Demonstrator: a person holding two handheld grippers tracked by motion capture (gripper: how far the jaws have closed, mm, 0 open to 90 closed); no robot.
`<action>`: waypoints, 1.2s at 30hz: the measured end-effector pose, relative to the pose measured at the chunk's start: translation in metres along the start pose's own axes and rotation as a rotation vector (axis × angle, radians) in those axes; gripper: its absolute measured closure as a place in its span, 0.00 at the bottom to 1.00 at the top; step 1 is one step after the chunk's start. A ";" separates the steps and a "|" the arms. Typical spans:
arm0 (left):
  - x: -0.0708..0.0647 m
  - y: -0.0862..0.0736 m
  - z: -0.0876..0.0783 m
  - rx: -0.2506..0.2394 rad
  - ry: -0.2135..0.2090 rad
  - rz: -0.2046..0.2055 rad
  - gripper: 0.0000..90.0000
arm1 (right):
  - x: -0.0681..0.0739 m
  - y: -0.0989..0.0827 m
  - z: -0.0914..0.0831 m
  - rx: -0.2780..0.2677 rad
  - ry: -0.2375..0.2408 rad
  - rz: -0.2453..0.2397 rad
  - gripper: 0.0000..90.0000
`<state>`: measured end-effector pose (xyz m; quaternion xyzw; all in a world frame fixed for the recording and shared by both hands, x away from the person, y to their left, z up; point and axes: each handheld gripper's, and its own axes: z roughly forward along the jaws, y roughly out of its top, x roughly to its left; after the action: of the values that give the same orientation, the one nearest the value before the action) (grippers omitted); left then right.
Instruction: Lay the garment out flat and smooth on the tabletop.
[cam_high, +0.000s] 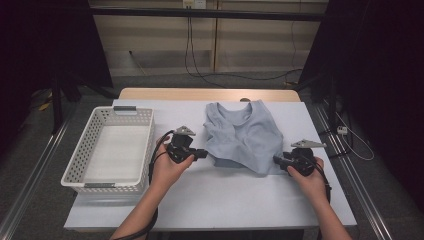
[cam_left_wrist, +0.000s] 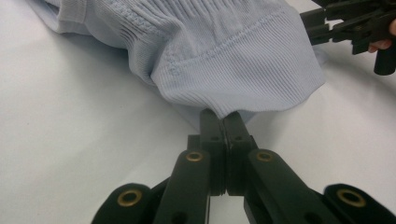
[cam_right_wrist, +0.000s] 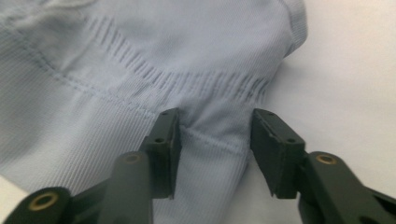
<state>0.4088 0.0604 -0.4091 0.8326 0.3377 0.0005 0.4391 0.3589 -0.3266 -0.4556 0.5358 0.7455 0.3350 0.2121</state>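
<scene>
Your left gripper (cam_left_wrist: 223, 122) is clamped on the top's (cam_high: 242, 135) near hem at its left corner; the top lies flat mid-tabletop (cam_high: 210, 200), right of the basket (cam_high: 111, 150). Your right gripper (cam_right_wrist: 212, 140) straddles the other corner, jaws parted, probably not pinching yet. Push deeper past the seam before closing.

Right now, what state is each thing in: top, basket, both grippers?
Top: rumpled, lying flat on the table, its lower hem toward the person.
Basket: upright, empty.
Left gripper: shut on the top's hem edge.
Right gripper: open, jaws either side of a hem fold, not yet pressing it.
</scene>
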 end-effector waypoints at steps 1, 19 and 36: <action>0.000 0.000 -0.001 0.000 0.001 0.000 1.00 | 0.000 0.000 0.001 -0.001 -0.005 -0.008 0.70; 0.008 -0.002 -0.013 -0.015 0.017 -0.036 1.00 | -0.023 0.006 -0.012 -0.046 -0.018 0.065 0.93; 0.006 -0.004 -0.013 -0.015 0.018 -0.026 1.00 | -0.013 -0.007 -0.035 -0.041 -0.002 0.058 0.62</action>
<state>0.4074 0.0747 -0.4054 0.8247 0.3526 0.0048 0.4421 0.3346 -0.3503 -0.4372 0.5530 0.7224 0.3556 0.2142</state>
